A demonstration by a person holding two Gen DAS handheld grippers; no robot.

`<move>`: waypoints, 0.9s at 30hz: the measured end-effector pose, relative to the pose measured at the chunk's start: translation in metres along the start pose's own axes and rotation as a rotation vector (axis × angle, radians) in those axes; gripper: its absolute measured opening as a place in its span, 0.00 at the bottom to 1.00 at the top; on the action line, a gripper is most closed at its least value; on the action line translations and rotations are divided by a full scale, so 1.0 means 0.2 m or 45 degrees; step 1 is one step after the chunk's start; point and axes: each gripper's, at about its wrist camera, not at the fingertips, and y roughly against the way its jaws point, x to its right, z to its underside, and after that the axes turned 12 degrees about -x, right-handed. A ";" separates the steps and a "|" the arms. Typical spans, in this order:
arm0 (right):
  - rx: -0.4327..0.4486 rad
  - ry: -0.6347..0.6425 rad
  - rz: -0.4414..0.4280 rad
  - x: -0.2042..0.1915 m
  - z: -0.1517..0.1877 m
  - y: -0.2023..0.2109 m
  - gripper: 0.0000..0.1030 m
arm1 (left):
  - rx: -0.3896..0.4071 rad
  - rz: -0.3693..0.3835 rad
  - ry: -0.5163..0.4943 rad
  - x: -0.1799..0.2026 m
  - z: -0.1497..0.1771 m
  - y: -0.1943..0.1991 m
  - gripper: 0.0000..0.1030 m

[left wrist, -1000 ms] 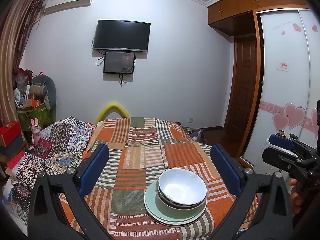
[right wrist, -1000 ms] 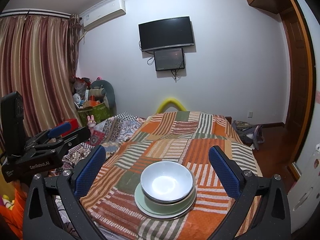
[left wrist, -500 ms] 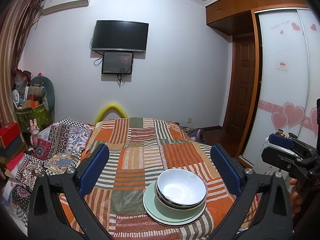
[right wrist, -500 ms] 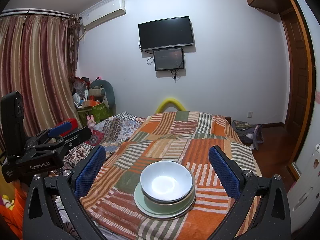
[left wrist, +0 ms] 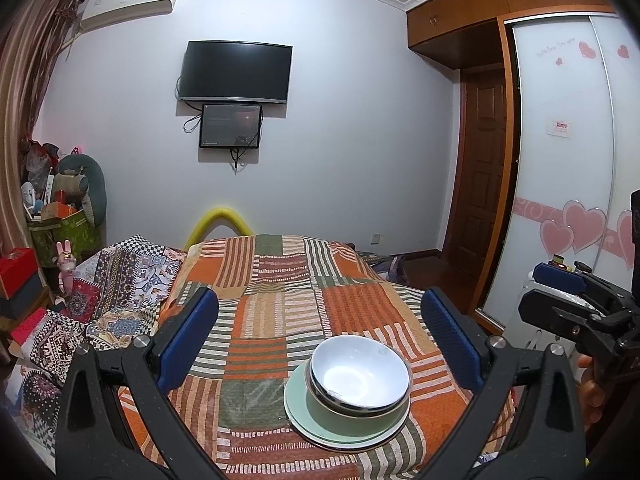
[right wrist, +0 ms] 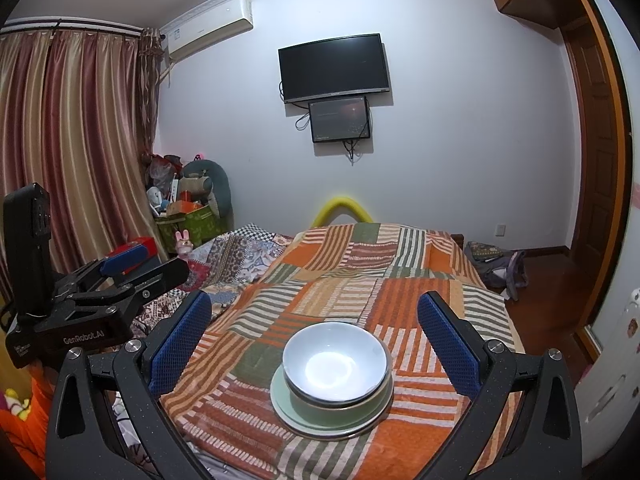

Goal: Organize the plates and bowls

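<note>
Your left gripper (left wrist: 320,340) is spread wide and holds nothing; your right gripper (right wrist: 314,340) is the same. The white bowl (right wrist: 337,364) sits nested in a green bowl (right wrist: 340,410) on the stacked plates (right wrist: 294,420), on the bed's striped patchwork cover (right wrist: 404,300), between and just ahead of both grippers' fingers

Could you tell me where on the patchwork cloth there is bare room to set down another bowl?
Bare cloth lies beyond the stacked bowls, toward the yellow arch, and left of them. The near edge around the plate is crowded.
</note>
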 end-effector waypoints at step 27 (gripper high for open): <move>0.001 0.002 0.013 0.02 -0.01 -0.02 1.00 | 0.003 0.010 -0.011 0.01 -0.01 0.00 1.00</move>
